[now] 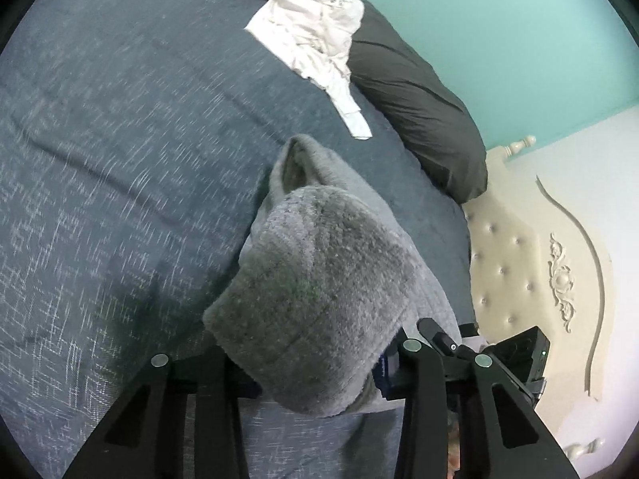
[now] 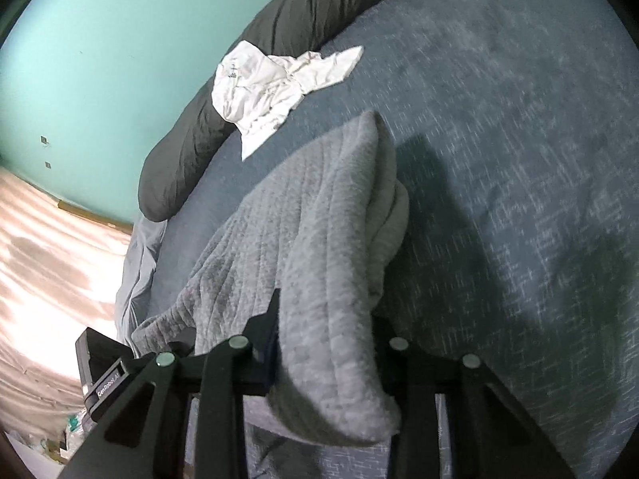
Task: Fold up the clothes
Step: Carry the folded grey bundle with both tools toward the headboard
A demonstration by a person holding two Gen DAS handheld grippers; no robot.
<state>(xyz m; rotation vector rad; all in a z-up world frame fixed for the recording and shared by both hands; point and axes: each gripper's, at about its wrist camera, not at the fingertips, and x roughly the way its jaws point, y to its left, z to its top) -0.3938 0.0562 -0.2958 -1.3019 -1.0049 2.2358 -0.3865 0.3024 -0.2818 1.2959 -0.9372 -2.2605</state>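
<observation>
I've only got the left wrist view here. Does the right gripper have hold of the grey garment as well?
Observer: Yes. The right gripper pinches the grey garment, with a flap drooping toward its camera.
Operator: What's beyond the bed on that side?
Observer: Floor, pale and streaked with light.
Operator: What's to the garment's right?
Observer: Its dark shadow lies on the blue bedspread.

Left gripper (image 1: 315, 363): matte black, angular finger arms with triangular cutouts, round silver-grey discs on top. Right gripper (image 2: 315, 353): same black build, same discs. Lower left of the right-wrist view, black box with white lettering, probably "GenRobot.AI"; lower right of the left-wrist view, small green light.
</observation>
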